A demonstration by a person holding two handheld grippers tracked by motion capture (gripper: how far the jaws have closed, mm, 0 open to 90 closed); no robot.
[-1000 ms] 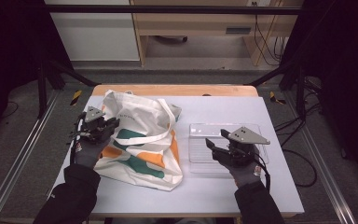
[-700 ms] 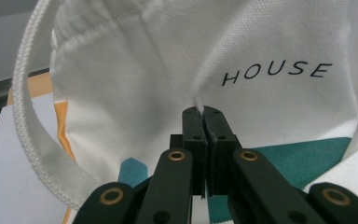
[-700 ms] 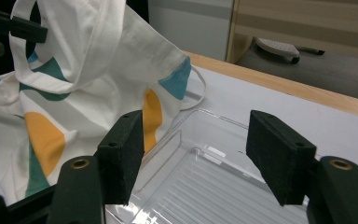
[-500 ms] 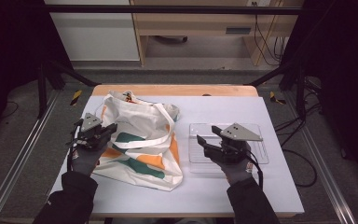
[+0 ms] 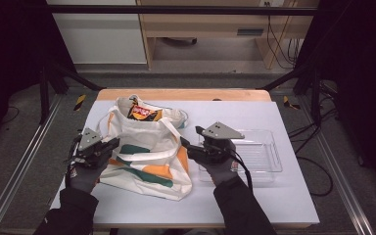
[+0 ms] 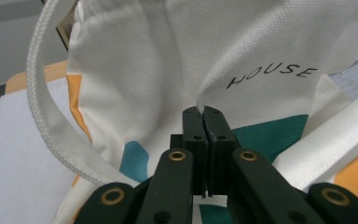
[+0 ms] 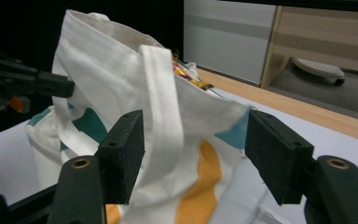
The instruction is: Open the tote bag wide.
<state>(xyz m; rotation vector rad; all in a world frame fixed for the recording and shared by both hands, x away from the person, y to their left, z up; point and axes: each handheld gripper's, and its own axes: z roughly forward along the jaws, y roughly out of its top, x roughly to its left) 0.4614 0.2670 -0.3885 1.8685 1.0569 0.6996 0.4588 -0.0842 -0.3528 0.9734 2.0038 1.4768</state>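
Note:
A white tote bag (image 5: 144, 152) with teal and orange shapes lies on the table, and a red and yellow snack packet (image 5: 144, 113) shows in its open mouth. My left gripper (image 5: 113, 144) is at the bag's left side. In the left gripper view it (image 6: 204, 113) is shut on a pinched fold of the bag's cloth (image 6: 168, 60), just below the word HOUSE. My right gripper (image 5: 191, 139) is at the bag's right edge. Its jaws stand open (image 7: 193, 140) on either side of the bag's edge and a white strap (image 7: 163, 116).
A clear plastic tray (image 5: 267, 159) sits on the white table (image 5: 254, 205) just right of the bag, under my right hand. The bag's other strap (image 6: 42, 116) loops out to the left. The wooden table edge (image 5: 186, 94) runs along the back.
My right gripper has moved left from above the tray to the bag's right edge. My left gripper has shifted slightly toward me, still holding cloth. The bag's mouth is more open, and the snack packet shows inside it.

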